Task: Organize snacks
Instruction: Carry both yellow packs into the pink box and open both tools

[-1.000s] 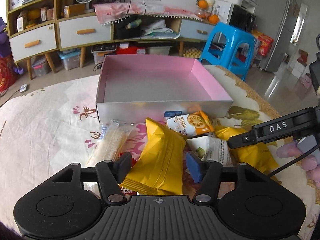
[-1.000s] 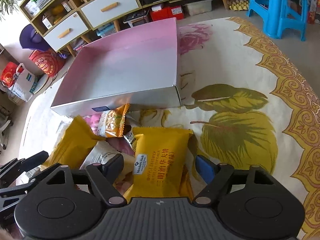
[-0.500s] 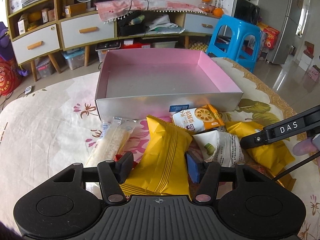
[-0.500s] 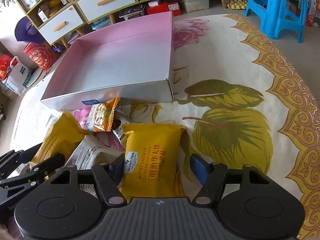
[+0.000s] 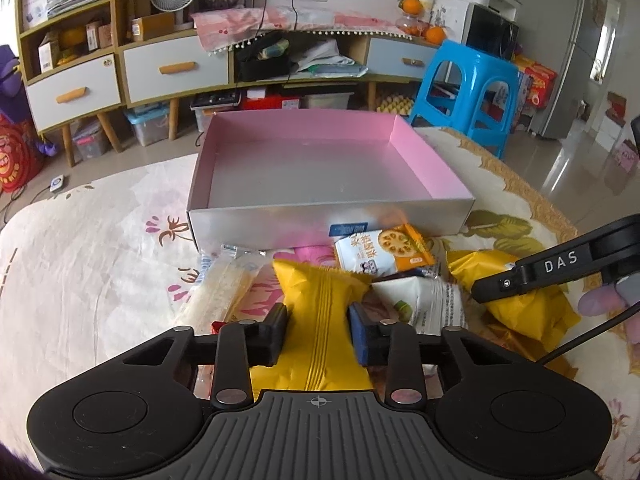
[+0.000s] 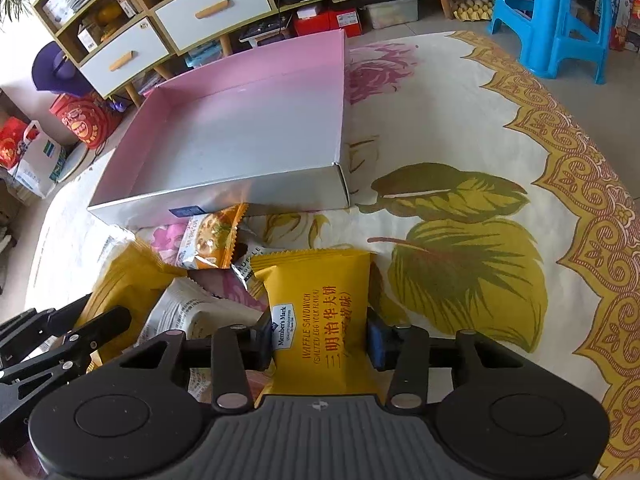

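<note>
I have both pairs of tongs down on the snack pile, and both are closing as I watch. My left tongs [image 5: 318,330] are squeezing in on a plain yellow ribbed foil snack pouch [image 5: 324,320]; the pads look to be touching its sides, and its long axis runs straight away from me, toward 12 o'clock. My right tongs [image 6: 320,338] are closing on a yellow foil waffle-sandwich packet with printed lettering [image 6: 320,312], which also lies lengthwise along the tongs, pads against its two long edges.

What matters for the coming move is the shallow rectangular cardboard box with pink inner walls and a silver outside [image 5: 328,222]. From the left tongs it sits dead ahead at 12 o'clock, just beyond the pile. From the right tongs the box [image 6: 224,200] lies off toward 11 o'clock, so I judge the left hand has the straighter carry. Nothing is inside the box that I can see.

Between the two pouches lie a white foil packet [image 5: 424,300] and a small orange-and-white packet [image 5: 384,250], the latter up against the box's near wall on the flower-printed table cloth [image 5: 100,248].
</note>
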The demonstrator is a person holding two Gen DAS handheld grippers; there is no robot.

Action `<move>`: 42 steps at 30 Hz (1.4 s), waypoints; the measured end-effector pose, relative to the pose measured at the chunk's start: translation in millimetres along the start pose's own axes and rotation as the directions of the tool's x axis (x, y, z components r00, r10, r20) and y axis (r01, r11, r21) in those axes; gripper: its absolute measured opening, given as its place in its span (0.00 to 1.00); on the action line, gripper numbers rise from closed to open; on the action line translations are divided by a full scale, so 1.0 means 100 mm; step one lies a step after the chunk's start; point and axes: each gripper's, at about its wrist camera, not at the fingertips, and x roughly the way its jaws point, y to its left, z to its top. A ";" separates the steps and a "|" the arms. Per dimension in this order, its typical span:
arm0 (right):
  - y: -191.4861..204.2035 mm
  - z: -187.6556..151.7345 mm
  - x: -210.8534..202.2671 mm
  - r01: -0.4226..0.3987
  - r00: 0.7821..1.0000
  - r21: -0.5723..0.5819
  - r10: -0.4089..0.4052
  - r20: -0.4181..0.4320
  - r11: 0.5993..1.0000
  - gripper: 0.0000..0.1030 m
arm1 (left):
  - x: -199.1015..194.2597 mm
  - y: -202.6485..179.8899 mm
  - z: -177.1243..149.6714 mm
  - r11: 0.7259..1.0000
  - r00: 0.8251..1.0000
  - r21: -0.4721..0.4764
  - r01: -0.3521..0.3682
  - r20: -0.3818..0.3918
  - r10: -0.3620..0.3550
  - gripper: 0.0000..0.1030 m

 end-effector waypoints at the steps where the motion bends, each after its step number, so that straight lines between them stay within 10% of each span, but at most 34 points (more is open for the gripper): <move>1: 0.00 0.00 -0.01 0.000 1.000 0.000 0.000 0.005 1.000 0.33 | -0.01 0.01 0.01 1.000 1.000 -0.005 0.002 0.003 -0.002 0.25; 17: -0.01 0.05 -0.26 -0.020 0.996 0.020 0.018 0.083 1.000 0.33 | -0.09 0.06 0.08 0.999 1.000 -0.030 0.020 0.010 -0.019 0.12; 27: -0.01 0.04 -0.27 -0.032 0.997 0.014 0.031 0.073 0.999 0.33 | 0.12 0.05 0.07 0.999 0.994 -0.051 0.017 -0.104 -0.022 0.43; 42: 0.07 0.08 -0.53 -0.059 0.990 0.000 0.059 0.131 0.998 0.33 | -0.14 -0.05 0.13 0.996 0.997 -0.089 -0.005 -0.078 -0.002 0.35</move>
